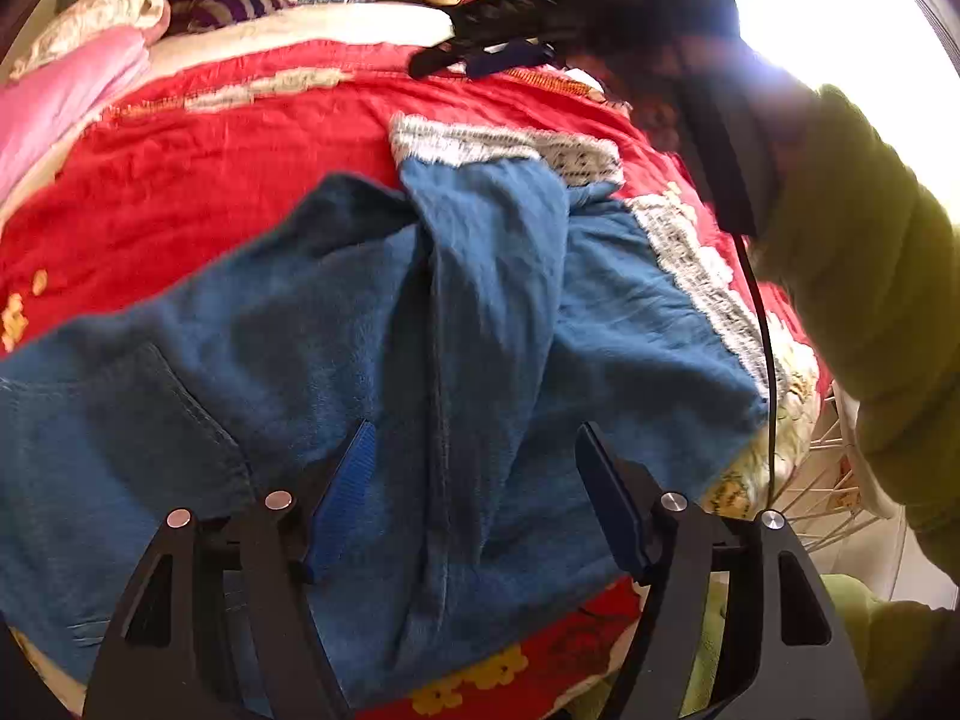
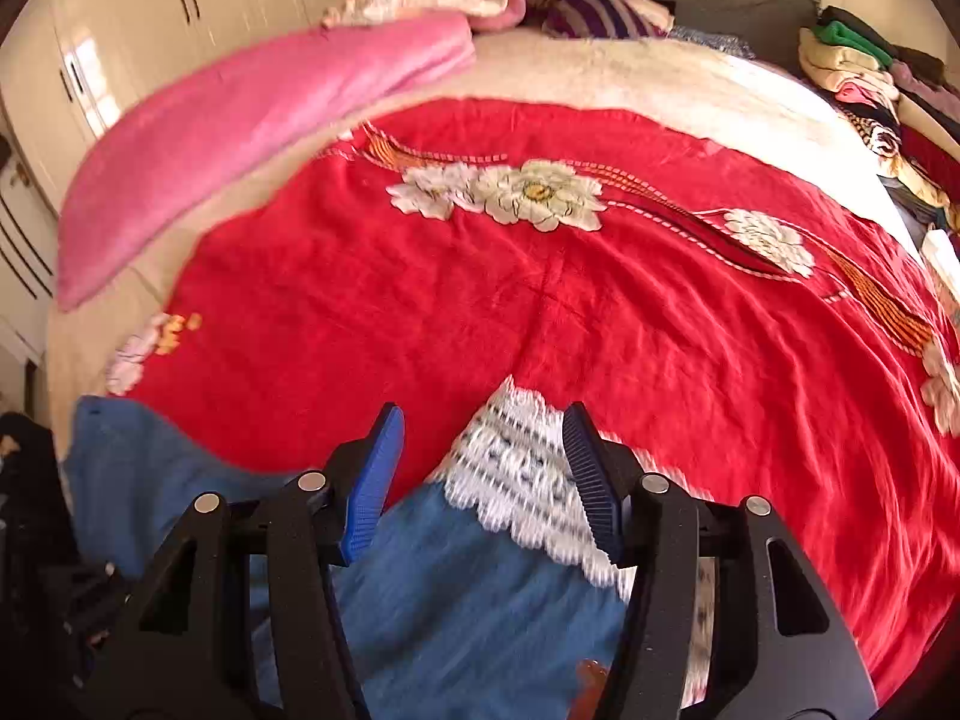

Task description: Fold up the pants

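Blue denim pants point(image 1: 360, 372) with white patterned cuffs point(image 1: 510, 147) lie spread on a red flowered blanket point(image 1: 210, 180). One leg is folded over, and a seam runs down the middle. My left gripper point(image 1: 474, 450) hovers open above the seam, nothing between its blue pads. In the right wrist view, my right gripper point(image 2: 483, 420) is open just above a white cuff point(image 2: 522, 468) of the pants point(image 2: 456, 588). The cuff lies between the fingers, which do not press on it.
A pink blanket point(image 2: 252, 120) and pillows point(image 2: 588, 0) lie at the bed's far end. Stacked folded clothes point(image 2: 864, 72) line the right side. A person in an olive sleeve point(image 1: 870, 276) leans in at right. White wardrobe doors point(image 2: 150, 18) stand at left.
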`<state>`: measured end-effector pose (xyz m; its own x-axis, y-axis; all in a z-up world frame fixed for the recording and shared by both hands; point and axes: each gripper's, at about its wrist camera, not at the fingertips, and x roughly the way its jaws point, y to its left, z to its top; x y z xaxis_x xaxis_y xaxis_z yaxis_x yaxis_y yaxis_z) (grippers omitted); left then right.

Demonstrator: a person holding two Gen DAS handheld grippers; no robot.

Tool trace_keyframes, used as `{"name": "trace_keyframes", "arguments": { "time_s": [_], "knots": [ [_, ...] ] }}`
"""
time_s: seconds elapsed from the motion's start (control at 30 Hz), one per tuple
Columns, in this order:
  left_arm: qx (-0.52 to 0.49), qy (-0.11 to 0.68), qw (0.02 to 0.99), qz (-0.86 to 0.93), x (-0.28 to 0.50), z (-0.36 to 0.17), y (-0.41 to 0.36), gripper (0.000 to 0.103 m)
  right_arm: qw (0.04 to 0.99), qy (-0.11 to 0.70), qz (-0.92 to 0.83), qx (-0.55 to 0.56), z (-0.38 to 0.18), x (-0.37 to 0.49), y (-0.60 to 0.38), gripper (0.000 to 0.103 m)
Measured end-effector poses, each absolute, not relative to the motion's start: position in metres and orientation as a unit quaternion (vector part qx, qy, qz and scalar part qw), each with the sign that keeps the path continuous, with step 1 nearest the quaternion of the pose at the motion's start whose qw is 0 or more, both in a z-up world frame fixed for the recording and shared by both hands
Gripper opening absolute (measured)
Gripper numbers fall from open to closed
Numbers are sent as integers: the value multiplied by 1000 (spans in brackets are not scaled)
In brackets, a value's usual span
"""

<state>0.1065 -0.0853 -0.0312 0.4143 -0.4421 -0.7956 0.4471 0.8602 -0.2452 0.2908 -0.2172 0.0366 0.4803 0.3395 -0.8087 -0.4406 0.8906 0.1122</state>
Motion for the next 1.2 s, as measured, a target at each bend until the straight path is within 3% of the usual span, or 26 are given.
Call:
{"name": "trace_keyframes", "arguments": {
  "time_s": [0.33,0.37,0.4,0.43,0.5,0.73,0.83,0.87,0.9,1.0,1.1,1.2],
  "knots": [
    [-23,474,842,-255,132,-41,-83,66,823,518,219,-83,-16,338,-189,51],
    [-25,474,842,-255,133,-41,-83,66,819,524,215,-84,-21,339,-190,45],
    [-26,473,843,-256,134,-41,-84,66,819,527,214,-83,-24,339,-192,18],
    [-26,471,843,-257,135,-41,-84,66,818,527,219,-74,-26,337,-196,13],
    [-27,468,845,-259,134,-40,-84,66,827,512,225,-54,-19,329,-206,6],
    [-12,458,851,-258,130,-39,-87,66,866,441,235,14,37,275,-266,5],
    [5,454,856,-249,130,-40,-88,55,879,416,230,32,57,249,-294,5],
    [11,452,857,-247,129,-40,-89,46,881,411,229,39,62,242,-302,5],
    [14,451,858,-248,127,-40,-89,30,884,406,228,46,66,232,-311,5],
    [26,449,855,-257,120,-39,-90,11,890,394,220,60,75,200,-338,5],
    [51,441,855,-267,105,-35,-89,4,889,398,213,79,74,169,-362,5],
    [64,431,857,-277,92,-29,-88,4,887,403,206,93,67,139,-379,5]
  ]
}}
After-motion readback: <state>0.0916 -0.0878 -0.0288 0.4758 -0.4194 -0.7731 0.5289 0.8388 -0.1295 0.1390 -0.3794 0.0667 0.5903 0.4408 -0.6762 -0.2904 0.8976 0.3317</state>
